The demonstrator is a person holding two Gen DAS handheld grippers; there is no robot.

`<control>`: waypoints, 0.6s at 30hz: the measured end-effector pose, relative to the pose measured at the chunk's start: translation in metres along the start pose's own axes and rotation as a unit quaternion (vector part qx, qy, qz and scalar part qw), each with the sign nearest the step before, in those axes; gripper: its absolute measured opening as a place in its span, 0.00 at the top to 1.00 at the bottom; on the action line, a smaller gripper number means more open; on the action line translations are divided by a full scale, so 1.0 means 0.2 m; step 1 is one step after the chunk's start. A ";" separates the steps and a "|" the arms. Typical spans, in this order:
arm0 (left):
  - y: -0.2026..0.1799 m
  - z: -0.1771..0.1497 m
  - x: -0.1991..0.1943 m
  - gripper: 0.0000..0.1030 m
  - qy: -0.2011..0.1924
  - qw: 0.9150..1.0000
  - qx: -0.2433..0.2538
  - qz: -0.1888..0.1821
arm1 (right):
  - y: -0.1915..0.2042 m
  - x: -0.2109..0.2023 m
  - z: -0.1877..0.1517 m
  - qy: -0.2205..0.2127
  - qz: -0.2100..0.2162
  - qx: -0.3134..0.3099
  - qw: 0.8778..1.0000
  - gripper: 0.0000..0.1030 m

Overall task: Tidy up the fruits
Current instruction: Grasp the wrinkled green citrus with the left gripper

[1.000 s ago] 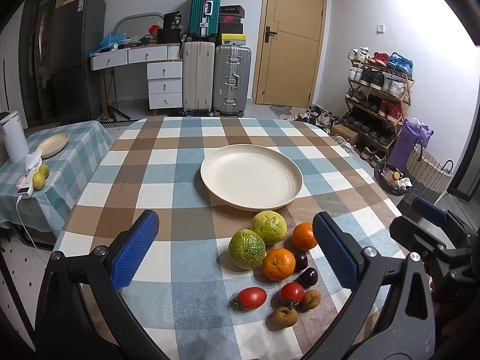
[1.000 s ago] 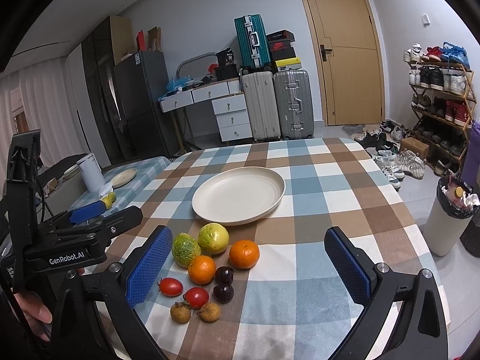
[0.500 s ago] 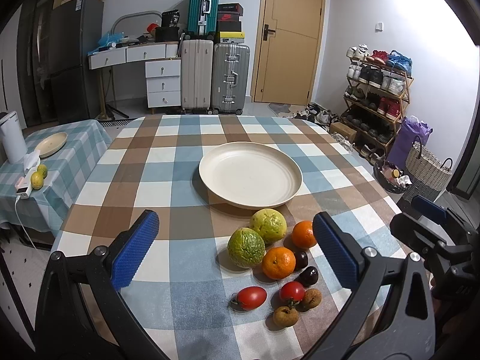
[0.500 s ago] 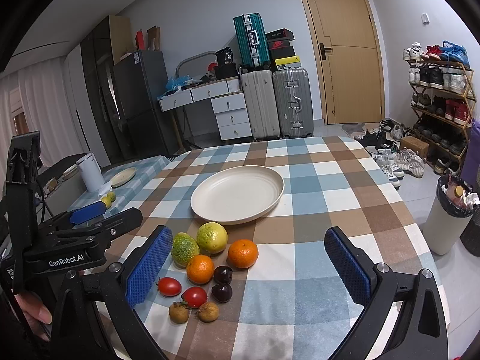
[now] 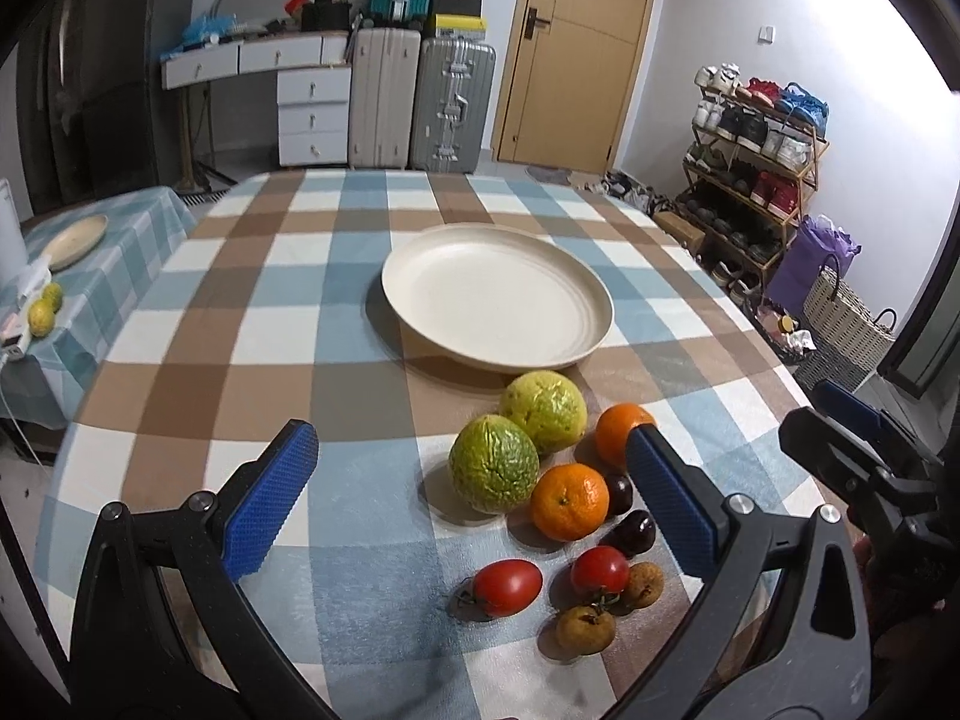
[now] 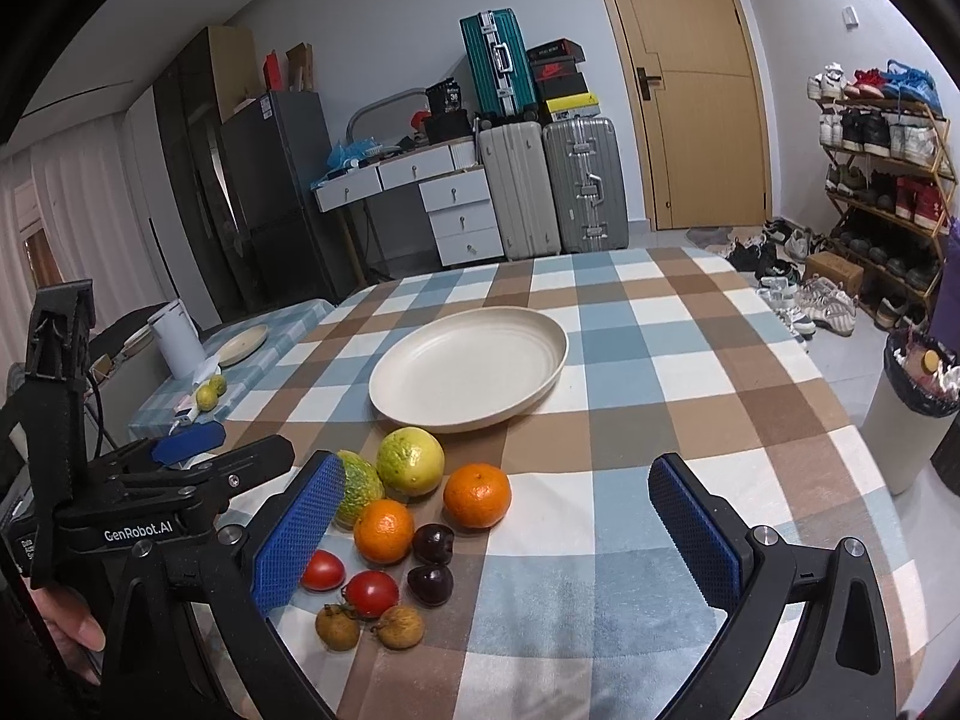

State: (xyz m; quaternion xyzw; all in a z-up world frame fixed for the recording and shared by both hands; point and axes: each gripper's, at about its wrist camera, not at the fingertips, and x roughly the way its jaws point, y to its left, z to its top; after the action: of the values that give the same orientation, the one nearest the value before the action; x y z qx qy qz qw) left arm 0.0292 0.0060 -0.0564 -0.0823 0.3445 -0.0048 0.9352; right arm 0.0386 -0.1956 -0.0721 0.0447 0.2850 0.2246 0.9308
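Nothing is sorted yet: the plate (image 5: pixel 498 300) on the worktop (image 5: pixel 270 276) holds no fruit. All the fruit (image 5: pixel 558 498) lies clustered just in front of the plate. My left tool (image 5: pixel 468 504) and right tool (image 6: pixel 498 540) both hang spread wide, holding nothing.

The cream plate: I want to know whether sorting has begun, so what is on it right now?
Nothing shows on the cream plate; its whole inner surface is bare in both views. The fruits lie on the tablecloth beside it. What lies under the plate is covered.
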 end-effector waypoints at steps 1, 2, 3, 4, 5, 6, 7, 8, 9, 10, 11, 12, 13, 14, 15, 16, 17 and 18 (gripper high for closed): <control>0.01 0.00 0.03 0.01 0.006 1.000 -0.002 -0.002 | -0.01 0.02 0.00 0.002 0.000 0.000 1.000 0.00; 0.02 0.00 0.05 0.01 0.011 1.000 -0.004 -0.005 | -0.01 0.03 0.00 0.005 0.000 0.001 1.000 0.00; 0.03 0.01 0.08 0.01 0.017 1.000 -0.007 -0.009 | -0.02 0.05 0.00 0.007 0.000 0.002 1.000 0.00; 0.05 0.01 0.10 0.01 0.023 1.000 -0.010 -0.015 | -0.03 0.06 0.00 0.009 0.001 0.004 1.000 0.00; 0.05 0.02 0.13 0.01 0.030 0.999 -0.014 -0.022 | -0.03 0.07 0.00 0.011 0.001 0.006 1.000 0.00; 0.07 0.02 0.15 0.01 0.036 0.999 -0.018 -0.029 | -0.04 0.09 0.00 0.013 0.002 0.008 1.000 0.00; 0.08 0.02 0.17 0.01 0.042 0.998 -0.022 -0.039 | -0.05 0.10 0.00 0.014 0.001 0.009 1.000 0.00; 0.09 0.03 0.18 0.01 0.046 0.998 -0.025 -0.044 | -0.05 0.12 0.00 0.016 0.001 0.010 1.000 0.00; 0.10 0.03 0.20 0.03 0.049 0.997 -0.027 -0.048 | -0.06 0.13 0.00 0.018 0.001 0.012 1.000 0.00; 0.11 0.03 0.22 0.03 0.053 0.997 -0.030 -0.055 | -0.07 0.15 0.00 0.021 0.001 0.014 1.000 0.00; 0.11 0.04 0.24 0.04 0.058 0.996 -0.033 -0.061 | -0.08 0.15 0.00 0.023 0.001 0.016 1.000 0.00; 0.13 0.04 0.27 0.06 0.066 0.995 -0.039 -0.070 | -0.09 0.17 0.00 0.026 0.000 0.017 1.000 0.00; 0.13 0.04 0.29 0.08 0.073 0.993 -0.044 -0.079 | -0.09 0.18 0.00 0.027 0.000 0.018 0.999 0.00; 0.14 0.04 0.30 0.12 0.080 0.992 -0.049 -0.089 | -0.09 0.19 0.00 0.029 -0.001 0.019 0.999 0.00; 0.15 0.04 0.33 0.16 0.089 0.990 -0.054 -0.099 | -0.10 0.21 0.00 0.031 -0.001 0.021 0.999 0.00; 0.16 0.04 0.35 0.18 0.094 0.988 -0.057 -0.106 | -0.11 0.21 -0.01 0.032 -0.001 0.022 0.999 0.00; 0.17 0.04 0.37 0.21 0.099 0.986 -0.061 -0.116 | -0.11 0.22 -0.01 0.034 -0.001 0.023 0.999 0.00; 0.17 0.03 0.38 0.25 0.103 0.985 -0.063 -0.122 | -0.11 0.22 -0.01 0.035 -0.001 0.024 0.999 0.00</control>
State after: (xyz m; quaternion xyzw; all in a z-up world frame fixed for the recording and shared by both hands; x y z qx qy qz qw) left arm 0.0893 0.0354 -0.1049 -0.1819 0.4259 -0.1057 0.8800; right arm 0.0798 -0.1963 -0.1007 0.0588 0.3226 0.2180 0.9192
